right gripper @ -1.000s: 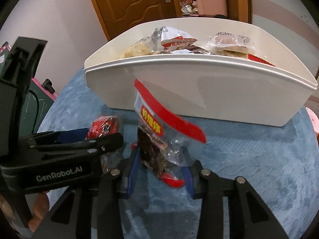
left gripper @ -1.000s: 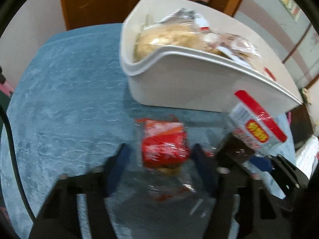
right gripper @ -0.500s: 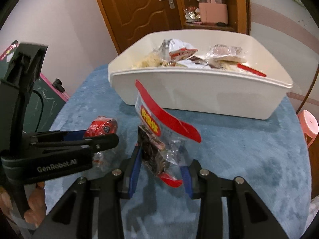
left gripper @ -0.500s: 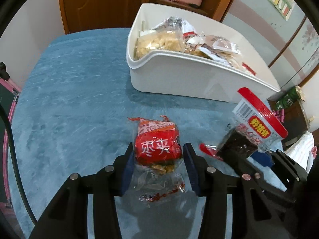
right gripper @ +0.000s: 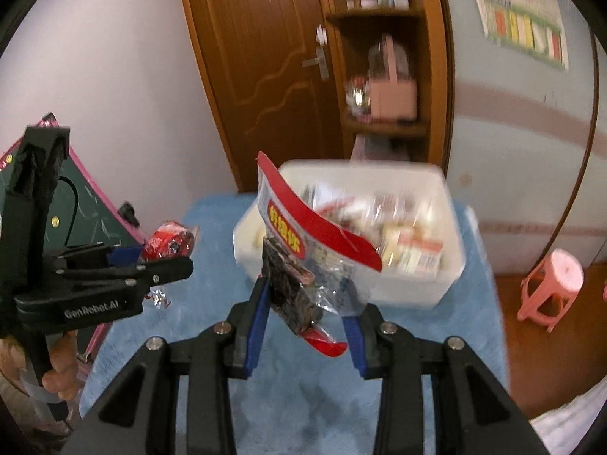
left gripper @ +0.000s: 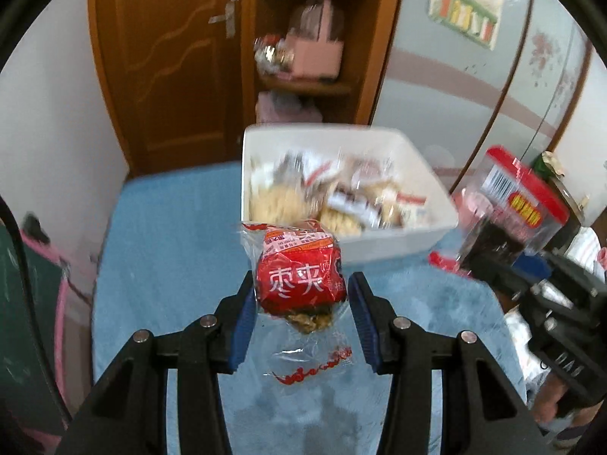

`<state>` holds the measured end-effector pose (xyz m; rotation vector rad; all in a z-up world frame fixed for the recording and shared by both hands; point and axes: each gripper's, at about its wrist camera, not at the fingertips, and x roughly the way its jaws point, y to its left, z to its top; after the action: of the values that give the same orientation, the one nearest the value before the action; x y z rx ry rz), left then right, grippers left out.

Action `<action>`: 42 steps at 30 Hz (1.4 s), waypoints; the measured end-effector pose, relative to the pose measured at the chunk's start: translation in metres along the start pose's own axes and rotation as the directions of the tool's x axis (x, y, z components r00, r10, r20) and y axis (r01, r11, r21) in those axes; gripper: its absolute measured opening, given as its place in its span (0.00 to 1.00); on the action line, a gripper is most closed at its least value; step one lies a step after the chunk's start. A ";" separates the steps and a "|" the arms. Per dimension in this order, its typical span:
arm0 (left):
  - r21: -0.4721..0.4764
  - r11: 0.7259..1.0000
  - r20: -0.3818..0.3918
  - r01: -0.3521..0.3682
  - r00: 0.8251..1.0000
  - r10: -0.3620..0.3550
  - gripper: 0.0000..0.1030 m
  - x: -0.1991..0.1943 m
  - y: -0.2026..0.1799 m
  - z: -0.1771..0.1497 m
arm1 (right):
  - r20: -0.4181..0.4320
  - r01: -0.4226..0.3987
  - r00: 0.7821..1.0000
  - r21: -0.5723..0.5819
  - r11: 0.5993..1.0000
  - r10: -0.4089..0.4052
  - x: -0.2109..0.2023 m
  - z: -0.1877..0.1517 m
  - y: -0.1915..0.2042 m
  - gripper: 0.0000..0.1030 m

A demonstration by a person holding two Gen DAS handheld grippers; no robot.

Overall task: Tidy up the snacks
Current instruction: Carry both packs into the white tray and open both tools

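Left wrist view showed us holding a red foil snack packet in a clear wrapper with white characters (left gripper: 301, 278) in our left gripper (left gripper: 299, 318), its blue pads pressed narrowly against both sides of the packet, which hung clear above the blue plush-covered table (left gripper: 159, 258). Right wrist view showed our right gripper (right gripper: 305, 309) closed in the same narrow way on a clear plastic pouch with a red top band, a yellow label and dark contents (right gripper: 303, 261), also held off the table.

As for progress, we judged the job well advanced but not finished. The white rectangular plastic bin (left gripper: 398, 242) at the far end of the table already held a heap of wrapped snacks, blurred in both views, so we could not tell them apart. No loose snacks showed on the bare cloth that we could see. What remained, as we read it, was to carry these two packets over the bin's rim and let them go inside.

The red packet looked plump and crinkly, with a loose clear tail (left gripper: 315, 360) hanging below the pads. The pouch looked flat and limp, its red band curling over toward the bin.
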<state>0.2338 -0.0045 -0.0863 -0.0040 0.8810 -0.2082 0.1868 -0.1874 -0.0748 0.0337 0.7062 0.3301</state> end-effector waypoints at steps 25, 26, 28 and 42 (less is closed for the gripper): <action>0.041 0.989 0.154 -0.145 0.979 0.137 0.45 0.009 -0.035 0.181 | 0.107 0.205 0.973 0.024 0.979 -0.206 0.018 0.163 -0.033 0.37; 0.033 0.989 0.134 -0.146 0.981 0.140 0.45 0.020 -0.033 0.181 | 0.088 0.202 0.975 0.030 0.979 -0.204 0.028 0.161 -0.036 0.37; 0.016 0.989 0.098 -0.146 0.985 0.144 0.45 0.041 -0.029 0.180 | 0.051 0.204 0.977 0.037 0.978 -0.206 0.045 0.156 -0.042 0.37; -0.060 0.977 0.011 -0.207 0.978 0.208 0.93 0.106 -0.011 0.171 | -0.130 0.173 0.978 0.091 0.981 -0.161 0.117 0.127 -0.071 0.59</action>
<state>0.4280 -0.0484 -0.0576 0.0310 0.8633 0.0129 0.3725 -0.2080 -0.0617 0.0511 0.8416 0.1353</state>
